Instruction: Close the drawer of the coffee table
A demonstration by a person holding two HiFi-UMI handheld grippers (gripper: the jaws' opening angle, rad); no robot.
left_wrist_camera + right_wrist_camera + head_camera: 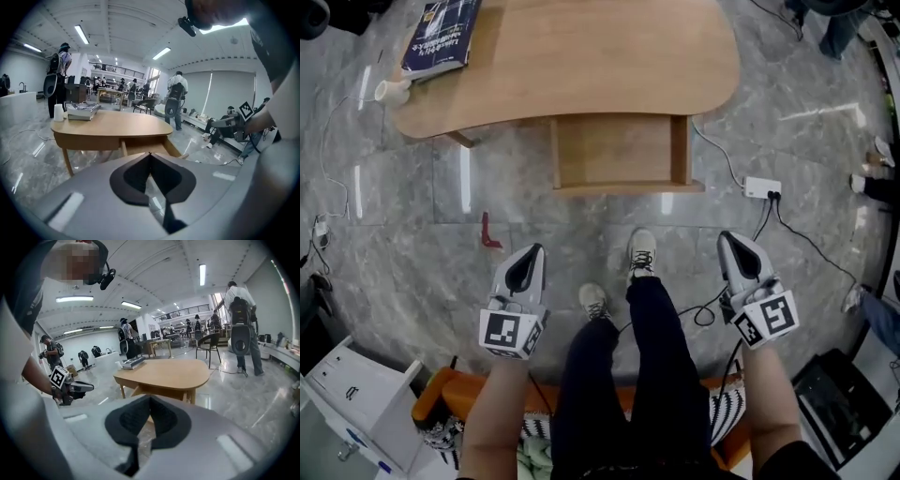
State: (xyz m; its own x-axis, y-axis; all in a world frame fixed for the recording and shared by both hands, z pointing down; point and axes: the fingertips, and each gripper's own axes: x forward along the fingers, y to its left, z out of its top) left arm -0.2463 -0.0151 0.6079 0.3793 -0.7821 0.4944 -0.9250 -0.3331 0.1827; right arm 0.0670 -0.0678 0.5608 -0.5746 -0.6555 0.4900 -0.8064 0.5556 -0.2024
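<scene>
A light wooden coffee table point(581, 56) stands ahead of me, and its drawer point(619, 150) is pulled out toward me, empty inside. My left gripper point(530, 251) is shut and hangs over the floor, short of the drawer's front and to its left. Level with it on the other side, my right gripper point(733, 240) is shut too, to the right of the drawer. Neither holds anything. In the left gripper view the table point(112, 126) and open drawer point(145, 147) lie beyond the closed jaws. The right gripper view shows the table point(164, 373) past its tips.
A blue book point(442, 36) and a white cup point(392, 91) sit at the table's left end. A red object point(488, 232) lies on the marble floor. A white power strip point(761, 187) with cables lies right of the drawer. My feet point(641, 251) stand before the drawer. People stand in the background.
</scene>
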